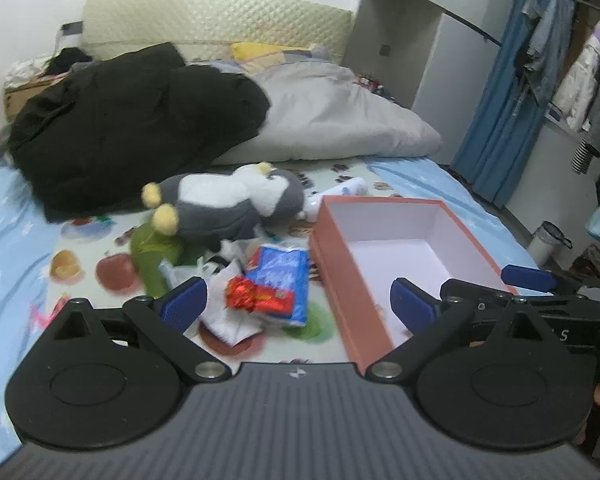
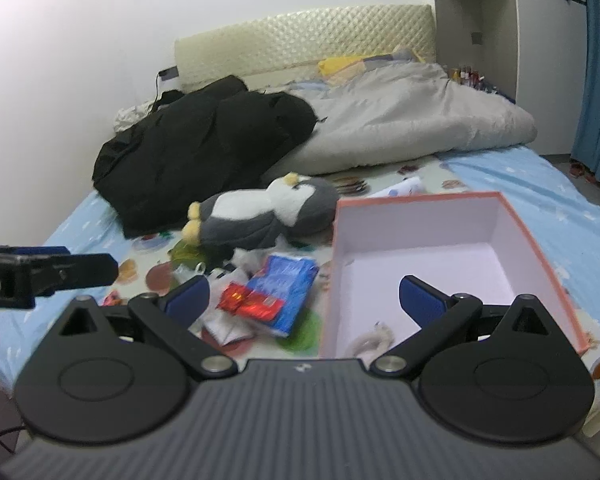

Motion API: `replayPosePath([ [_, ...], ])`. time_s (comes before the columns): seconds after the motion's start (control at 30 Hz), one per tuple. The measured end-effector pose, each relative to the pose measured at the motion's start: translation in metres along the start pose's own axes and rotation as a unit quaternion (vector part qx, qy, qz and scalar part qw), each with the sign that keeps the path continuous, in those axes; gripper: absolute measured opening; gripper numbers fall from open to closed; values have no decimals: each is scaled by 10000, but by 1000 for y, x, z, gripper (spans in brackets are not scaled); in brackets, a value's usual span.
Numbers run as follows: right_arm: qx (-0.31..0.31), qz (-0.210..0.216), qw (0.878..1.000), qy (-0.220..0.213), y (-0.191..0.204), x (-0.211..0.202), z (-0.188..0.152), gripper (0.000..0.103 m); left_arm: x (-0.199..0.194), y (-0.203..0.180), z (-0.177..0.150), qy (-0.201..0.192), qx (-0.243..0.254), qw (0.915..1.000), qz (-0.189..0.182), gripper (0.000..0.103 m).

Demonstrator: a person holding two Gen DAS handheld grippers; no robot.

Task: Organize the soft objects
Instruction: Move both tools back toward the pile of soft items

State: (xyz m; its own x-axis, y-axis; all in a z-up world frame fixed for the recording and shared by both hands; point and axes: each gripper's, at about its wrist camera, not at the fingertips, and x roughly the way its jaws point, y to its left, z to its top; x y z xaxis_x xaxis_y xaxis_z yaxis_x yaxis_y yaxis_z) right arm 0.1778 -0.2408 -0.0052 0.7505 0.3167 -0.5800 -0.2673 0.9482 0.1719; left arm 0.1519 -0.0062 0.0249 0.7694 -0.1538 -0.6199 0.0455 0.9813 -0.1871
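1. Left wrist view: left gripper (image 1: 298, 300) is spread wide and empty, above the bed (image 1: 16, 216). The penguin (image 1: 228, 204) lies on its side, left of the box (image 1: 384, 256). A blue pack (image 1: 284, 280) and red wrapper (image 1: 242, 294) lie just beside the box.
2. Right wrist view: right gripper (image 2: 304, 300) is spread wide and empty, over the box (image 2: 440, 260) edge. A small white item (image 2: 372, 338) lies in the box. The penguin (image 2: 260, 216) lies near the black coat (image 2: 196, 152).

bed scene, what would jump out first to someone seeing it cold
The grey and white penguin plush lying on its side mid-bed, in front of a black coat heaped toward the headboard. To its right sits an open pink box, nearly empty, with a blue tissue pack and a red wrapper in the clutter beside it. Both grippers, left and right, are open and hold nothing.
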Motion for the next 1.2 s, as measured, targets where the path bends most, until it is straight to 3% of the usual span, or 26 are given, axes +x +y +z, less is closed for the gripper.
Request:
replayPosePath([
  [0.17,-105,35,9998,185,31,-1,-1,103,-15,34,-19,51,-362,9990,265,100],
  [0.37,-376,177,9988,275,80,-21,21,103,-24,66,-25,45,-553,9969,553,100],
  [0.6,-747,297,9962,325,122,-47,49,103,-11,97,-33,228,-874,9930,760,100],
  [0.73,-521,279,9977,318,126,-52,55,103,5,114,-41,461,-1085,9882,977,100],
  [0.93,-547,400,9972,310,142,-38,58,103,7,135,-47,562,-1246,9835,1189,100],
  [1.07,-531,451,9934,910,150,-13,47,103,4,150,-50,549,-1337,9810,1294,100],
  [1.2,-607,382,9915,1087,160,7,45,103,8,165,-53,555,-1410,9789,1372,100],
])
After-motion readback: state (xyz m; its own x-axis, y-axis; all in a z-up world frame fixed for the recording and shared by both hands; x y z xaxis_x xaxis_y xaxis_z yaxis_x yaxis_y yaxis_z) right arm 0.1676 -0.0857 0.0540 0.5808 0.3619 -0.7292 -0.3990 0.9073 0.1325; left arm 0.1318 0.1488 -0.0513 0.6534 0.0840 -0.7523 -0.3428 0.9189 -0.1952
